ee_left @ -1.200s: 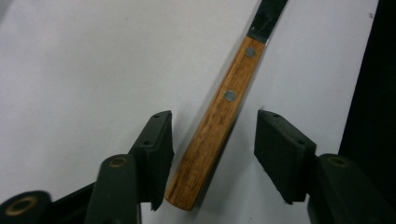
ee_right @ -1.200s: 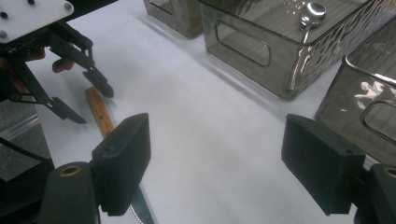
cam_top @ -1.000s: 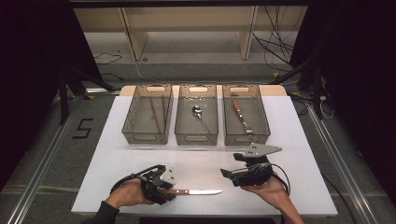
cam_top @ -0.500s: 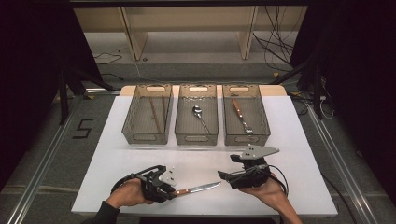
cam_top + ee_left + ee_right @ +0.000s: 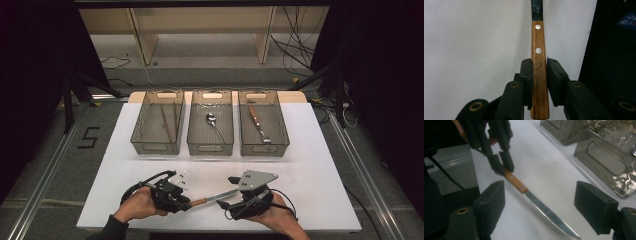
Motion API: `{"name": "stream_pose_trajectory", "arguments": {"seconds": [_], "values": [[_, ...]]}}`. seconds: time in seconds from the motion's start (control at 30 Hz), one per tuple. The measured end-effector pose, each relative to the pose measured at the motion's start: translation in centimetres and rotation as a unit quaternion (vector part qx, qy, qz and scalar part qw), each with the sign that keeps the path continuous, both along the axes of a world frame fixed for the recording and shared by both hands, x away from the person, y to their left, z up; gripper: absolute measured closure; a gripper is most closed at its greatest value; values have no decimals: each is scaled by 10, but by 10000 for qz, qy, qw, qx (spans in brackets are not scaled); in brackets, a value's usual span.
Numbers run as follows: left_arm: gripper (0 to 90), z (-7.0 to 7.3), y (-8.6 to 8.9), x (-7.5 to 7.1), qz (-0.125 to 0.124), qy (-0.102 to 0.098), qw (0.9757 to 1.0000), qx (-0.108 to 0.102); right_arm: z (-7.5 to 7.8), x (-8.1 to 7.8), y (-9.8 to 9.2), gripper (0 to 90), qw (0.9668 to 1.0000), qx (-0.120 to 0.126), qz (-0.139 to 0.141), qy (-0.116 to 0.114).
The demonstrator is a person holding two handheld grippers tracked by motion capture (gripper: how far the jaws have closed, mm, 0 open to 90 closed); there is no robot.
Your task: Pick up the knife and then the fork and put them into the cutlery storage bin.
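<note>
The serrated steel table knife with a riveted wooden handle [image 5: 539, 72] is gripped at the handle by the left gripper [image 5: 539, 82], whose fingers have just been closing onto it, and is held low above the white worktop [image 5: 310, 165]. The right gripper [image 5: 539, 207] is held wide open around the blade, grasping nothing. A handover or lift is judged underway; next, carriage toward the three clear plastic bins [image 5: 200, 148] is called for.

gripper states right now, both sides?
Left gripper: jaws have just been closing, now shut on the knife by its wooden handle.
Right gripper: open, nothing held; knife blade lies between its jaws.
</note>
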State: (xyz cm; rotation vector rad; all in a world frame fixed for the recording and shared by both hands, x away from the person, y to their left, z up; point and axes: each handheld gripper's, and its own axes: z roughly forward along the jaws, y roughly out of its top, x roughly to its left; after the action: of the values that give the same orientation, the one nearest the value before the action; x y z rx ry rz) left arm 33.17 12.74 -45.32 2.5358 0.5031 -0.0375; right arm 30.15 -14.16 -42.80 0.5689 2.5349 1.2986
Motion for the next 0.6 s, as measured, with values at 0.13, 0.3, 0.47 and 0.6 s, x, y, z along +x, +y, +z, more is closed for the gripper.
{"name": "stream_pose_trajectory", "arguments": {"seconds": [0.13,0.3,0.47,0.6], "values": [[752,6,-2,1,-10,62,9999,-132,-5,-8,10,255,9994,-175,181,-248],[751,12,-8,-1,-18,139,9997,-215,-13,-17,24,262,9960,-519,405,-608],[751,17,-13,-4,-60,176,9996,-215,-23,-24,34,280,9872,-1049,519,-1083],[751,19,-16,-5,-129,211,9995,-214,-29,-27,40,317,9786,-1388,572,-1404]]}}
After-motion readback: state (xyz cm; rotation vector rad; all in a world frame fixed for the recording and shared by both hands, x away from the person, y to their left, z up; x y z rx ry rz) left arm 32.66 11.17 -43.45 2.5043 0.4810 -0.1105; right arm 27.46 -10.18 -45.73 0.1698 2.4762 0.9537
